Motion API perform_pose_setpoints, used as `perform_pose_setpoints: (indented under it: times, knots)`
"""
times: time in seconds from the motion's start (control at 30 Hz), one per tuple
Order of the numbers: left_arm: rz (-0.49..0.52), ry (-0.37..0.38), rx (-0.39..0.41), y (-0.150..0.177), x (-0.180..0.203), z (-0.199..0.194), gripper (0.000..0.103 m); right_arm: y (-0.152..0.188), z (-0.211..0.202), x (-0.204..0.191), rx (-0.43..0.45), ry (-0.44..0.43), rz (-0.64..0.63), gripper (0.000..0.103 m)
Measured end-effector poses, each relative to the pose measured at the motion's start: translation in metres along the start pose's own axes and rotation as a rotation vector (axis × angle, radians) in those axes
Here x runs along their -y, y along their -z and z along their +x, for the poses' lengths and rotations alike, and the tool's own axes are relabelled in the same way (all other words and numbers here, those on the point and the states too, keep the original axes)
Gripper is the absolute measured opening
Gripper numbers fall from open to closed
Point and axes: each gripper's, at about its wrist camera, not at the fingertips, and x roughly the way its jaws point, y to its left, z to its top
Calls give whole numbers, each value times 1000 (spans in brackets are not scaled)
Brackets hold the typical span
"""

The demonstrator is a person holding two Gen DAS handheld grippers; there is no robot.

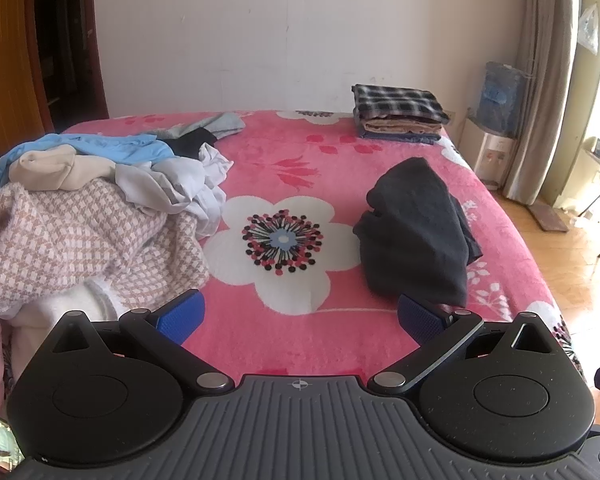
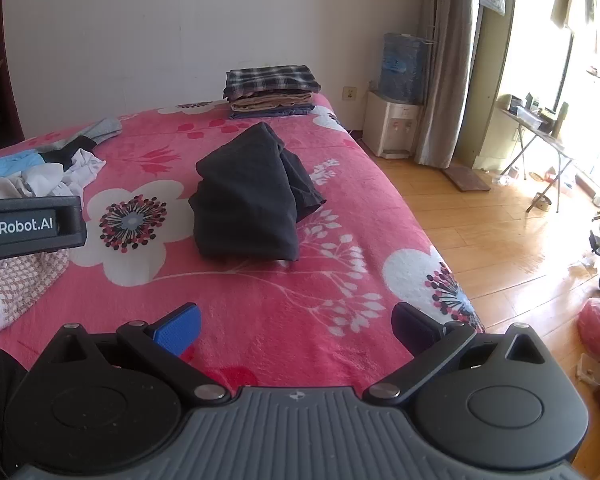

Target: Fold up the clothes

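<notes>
Garment, a dark grey knit folded into a loose bundle (image 2: 248,196), sits mid-frame on the pink floral blanket (image 2: 300,320). I judge it needs squaring before stacking: pinch both near corners evenly. My left gripper (image 1: 300,316) and right gripper (image 2: 296,324) are spread wide, empty, short of it.

One dark garment (image 1: 416,232), one folded stack (image 1: 398,114), one unfolded heap (image 1: 88,200).
</notes>
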Motion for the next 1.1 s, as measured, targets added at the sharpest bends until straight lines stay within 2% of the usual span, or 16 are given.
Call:
perform_pose_setpoints:
  times: [0.23,0.63,0.77,0.9,1.03,1.1]
  knots:
    - [0,2,-2,1,-2,4,103,0,3,-1,-5,-1,-1,103]
    - [5,47,17,0,8,23,103,1,19,5,-10,0,19,103]
    - [16,91,23,-5,14,42,103,-1,30,12,3,-6,22,103]
    - [13,171,25,-16,17,70,103,-9,46,25,32,1,10,103]
    - [-26,243,31,-29,25,113,103,-30,69,47,84,16,8,103]
    - [-43,281,16,-33,34,142,103,-44,85,59,105,-9,27,103]
